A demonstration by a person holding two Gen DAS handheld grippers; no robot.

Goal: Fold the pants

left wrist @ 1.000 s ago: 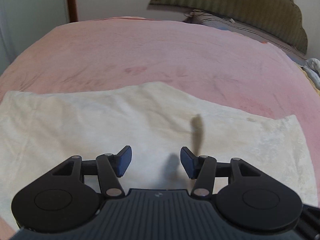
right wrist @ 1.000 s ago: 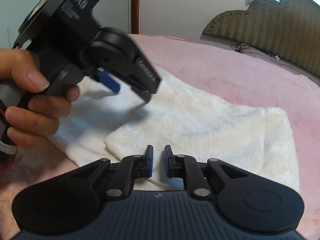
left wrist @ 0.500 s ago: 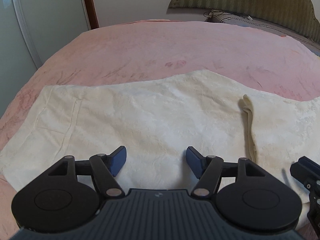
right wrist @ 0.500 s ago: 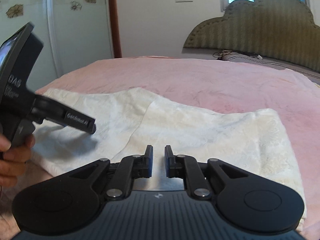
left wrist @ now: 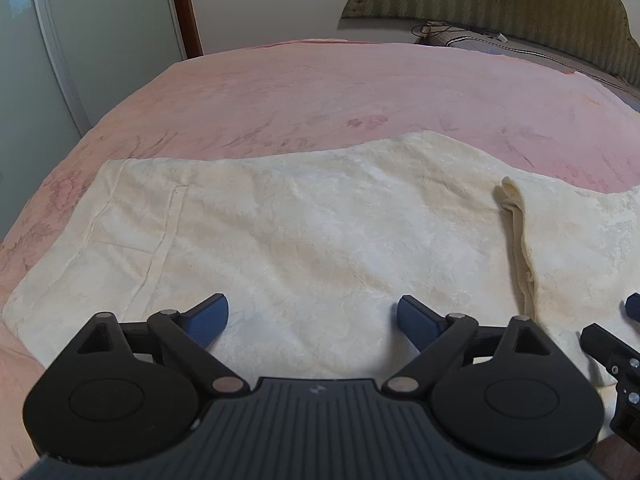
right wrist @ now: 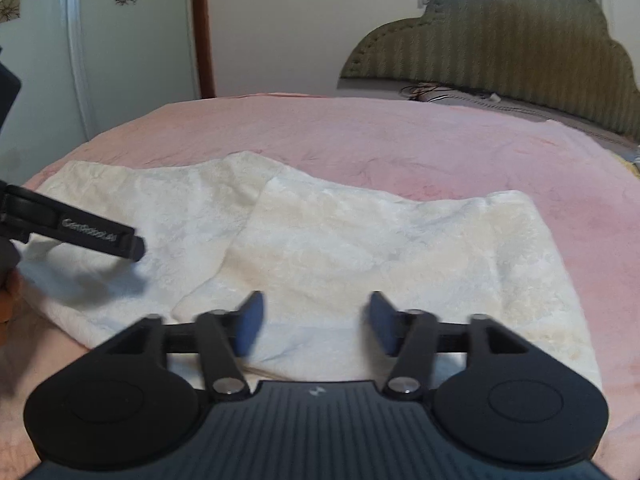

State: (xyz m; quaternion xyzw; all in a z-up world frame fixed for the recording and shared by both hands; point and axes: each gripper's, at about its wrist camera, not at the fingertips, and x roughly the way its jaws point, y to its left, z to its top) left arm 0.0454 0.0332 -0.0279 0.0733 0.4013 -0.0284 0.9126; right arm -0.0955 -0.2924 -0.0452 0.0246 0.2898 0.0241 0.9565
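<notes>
The cream pants [left wrist: 320,240] lie flat across the pink bed [left wrist: 320,100], one end already turned over onto the rest so that a folded edge [left wrist: 516,240] runs across the cloth near the right side of the left wrist view. In the right wrist view the same doubled layer [right wrist: 400,248] sits on top, its corner just ahead of the right gripper.

The left gripper [left wrist: 312,320] hovers over the single-layer half with its fingers [left wrist: 208,318] spread wide — they have just been opening, and nothing is between them. The right gripper [right wrist: 316,320] has also just been opening; its fingers [right wrist: 250,324] stand moderately apart (blurred in the picture) over the near edge of the folded part, with nothing between them.

The risk from here is in the next pick-up: the cloth looks thin and limp, so a pinch may catch only the top layer and drag the fold open — or the two hands may lift unevenly and skew the edges. The fleecy bed cover could also get caught up with the hem.
</notes>
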